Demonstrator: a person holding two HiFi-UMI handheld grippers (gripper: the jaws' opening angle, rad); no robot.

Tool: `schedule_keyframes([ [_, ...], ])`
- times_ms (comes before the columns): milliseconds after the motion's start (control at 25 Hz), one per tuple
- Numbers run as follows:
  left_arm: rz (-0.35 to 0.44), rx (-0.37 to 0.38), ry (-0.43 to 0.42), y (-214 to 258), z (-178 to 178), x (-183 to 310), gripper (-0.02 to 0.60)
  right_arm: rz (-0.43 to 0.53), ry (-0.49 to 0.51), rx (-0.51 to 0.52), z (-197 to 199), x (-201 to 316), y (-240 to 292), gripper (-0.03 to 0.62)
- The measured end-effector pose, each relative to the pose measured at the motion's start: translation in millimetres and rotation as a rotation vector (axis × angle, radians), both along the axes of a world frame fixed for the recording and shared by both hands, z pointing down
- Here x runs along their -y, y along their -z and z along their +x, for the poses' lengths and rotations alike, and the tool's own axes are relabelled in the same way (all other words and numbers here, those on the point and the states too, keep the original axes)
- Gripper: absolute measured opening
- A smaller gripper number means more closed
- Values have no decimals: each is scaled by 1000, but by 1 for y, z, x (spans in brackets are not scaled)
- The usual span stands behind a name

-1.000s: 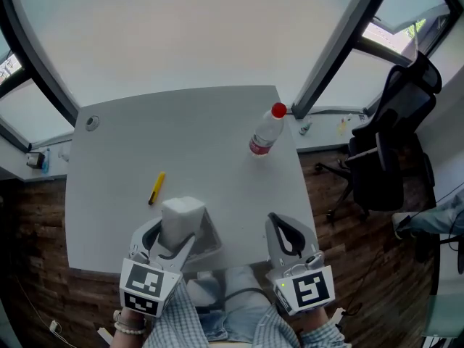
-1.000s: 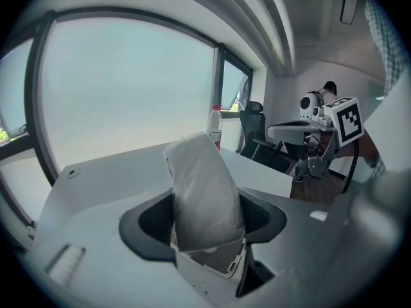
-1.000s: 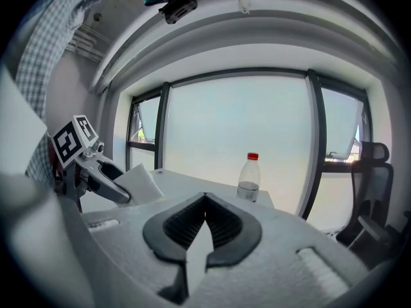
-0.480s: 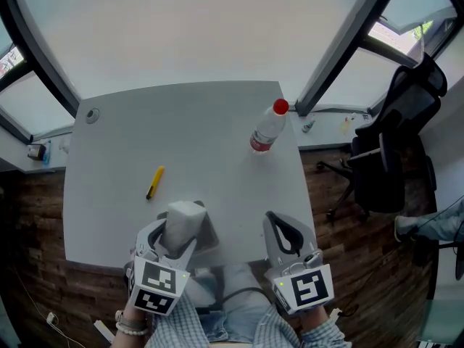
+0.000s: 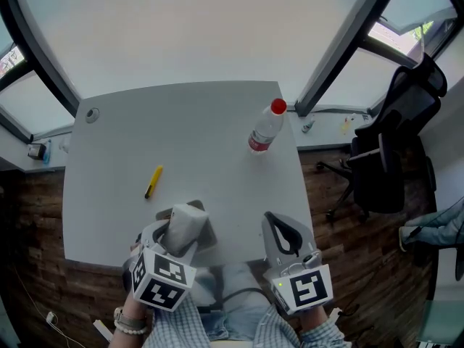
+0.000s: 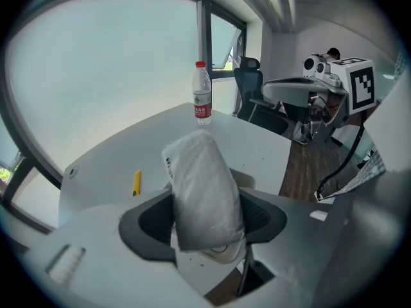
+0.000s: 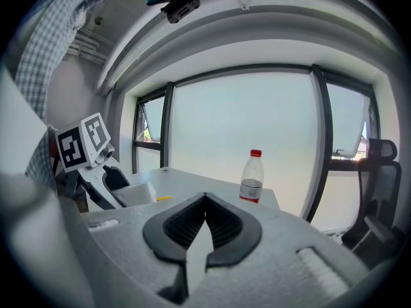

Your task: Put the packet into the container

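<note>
Down at the near edge of the table, a little left of its middle, the left gripper has its jaws clamped on a soft white packet, one pad against each side. The jaws stand fairly wide apart because the packet fills the space between them. The packet sticks out past the fingertips, rounded and plump, and the gripper is tipped steeply downward. Right under and beside it sits a low grey container, also close to the near edge. From the head view the packet hangs over the container's opening. Whether its lower end already touches the inside I cannot tell, since the gripper covers that part. In the left gripper view a corner of the container's rim shows just behind the packet on the right.

The right gripper hangs off the near right corner of the table, well apart from the container. It points nearly level across the table, its fingertips are together, and it holds nothing.

Further out, a clear plastic bottle with a red cap stands near the far right corner. A yellow pen lies toward the left edge, between the container and the far left corner, touching neither. A small round cable hole sits in that far left corner. Beyond the right edge a black office chair stands on the wooden floor.
</note>
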State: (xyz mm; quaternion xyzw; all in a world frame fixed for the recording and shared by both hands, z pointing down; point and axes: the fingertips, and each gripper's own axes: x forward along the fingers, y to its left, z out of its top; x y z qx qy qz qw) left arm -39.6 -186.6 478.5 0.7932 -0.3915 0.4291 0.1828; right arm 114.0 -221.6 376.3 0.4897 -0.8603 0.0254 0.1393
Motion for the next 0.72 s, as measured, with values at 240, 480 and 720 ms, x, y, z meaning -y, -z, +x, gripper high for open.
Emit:
schedule_keyframes([
  [240, -35, 71, -35, -8, -3, 1, 279, -9, 7, 13, -2, 0, 0, 2],
  [480, -77, 86, -52, -19, -8, -1, 278, -7, 14, 11, -6, 1, 0, 2],
  [720, -51, 152, -98, -25, -10, 2, 285, -4, 10, -2, -5, 1, -2, 2],
])
